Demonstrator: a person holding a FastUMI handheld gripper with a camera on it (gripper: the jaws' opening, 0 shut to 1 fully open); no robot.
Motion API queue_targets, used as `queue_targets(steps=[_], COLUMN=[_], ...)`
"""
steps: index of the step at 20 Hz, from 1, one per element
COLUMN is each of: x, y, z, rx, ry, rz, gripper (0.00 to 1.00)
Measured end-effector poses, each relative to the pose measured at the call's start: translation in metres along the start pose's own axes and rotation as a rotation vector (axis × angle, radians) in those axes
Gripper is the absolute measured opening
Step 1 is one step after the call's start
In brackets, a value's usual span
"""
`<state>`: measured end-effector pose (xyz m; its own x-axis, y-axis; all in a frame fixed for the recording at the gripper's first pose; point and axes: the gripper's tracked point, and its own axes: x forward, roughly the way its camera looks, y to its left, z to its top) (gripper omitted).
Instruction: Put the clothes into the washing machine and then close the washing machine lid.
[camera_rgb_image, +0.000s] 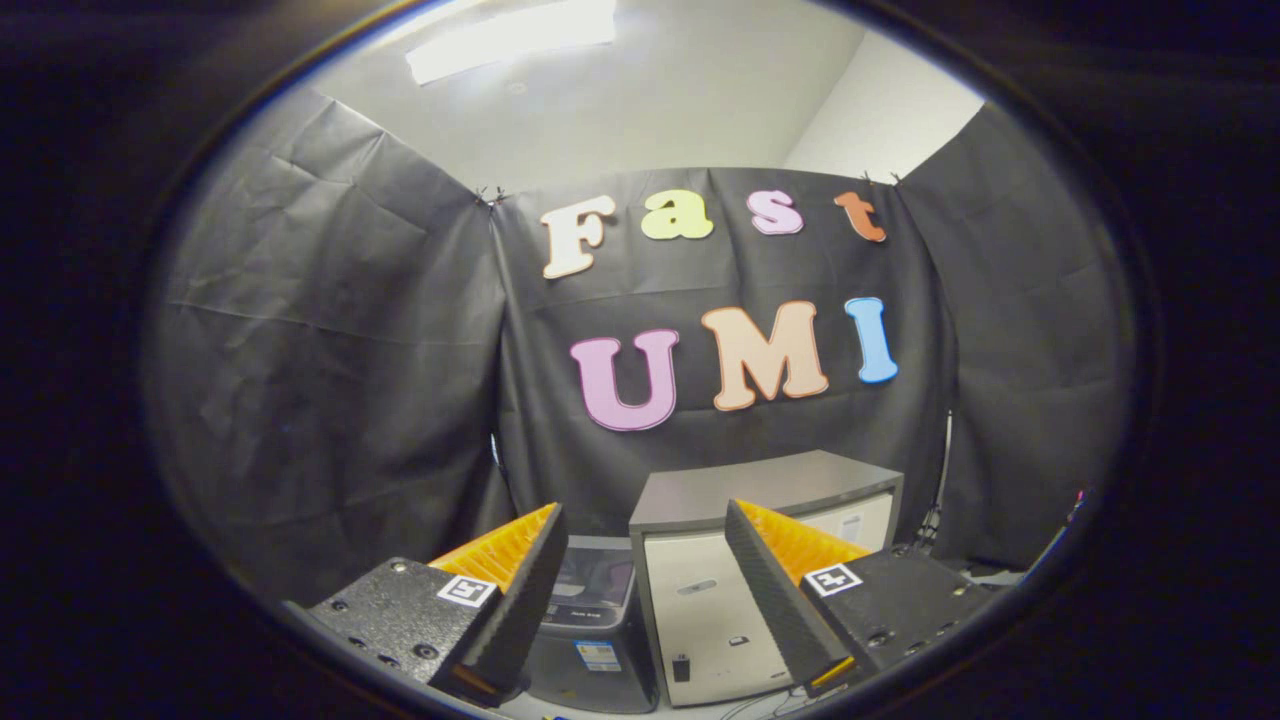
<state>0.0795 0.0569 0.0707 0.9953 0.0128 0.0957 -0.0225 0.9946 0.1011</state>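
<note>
Washing machine (592, 625) dark grey; cabinet (700, 600) white, grey top.

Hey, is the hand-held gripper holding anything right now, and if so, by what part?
Nothing is held. The hand-held gripper is open, its fingers apart with only air between them; the washing machine and a pale cabinet stand beyond them.

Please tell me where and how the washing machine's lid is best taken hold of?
Probably the lid's front edge, approached from the front and above. It seems to lie flat on the washing machine with that edge facing the tool, and the cabinet crowds its right side. The tool's fingers are open, holding nothing.
</note>
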Motion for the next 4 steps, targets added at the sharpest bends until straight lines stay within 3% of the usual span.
queue_targets(steps=[4], x=[0.0037], y=[0.0096], z=[-0.0073], rx=[-0.003], ry=[0.014], rz=[0.016], gripper=[0.96])
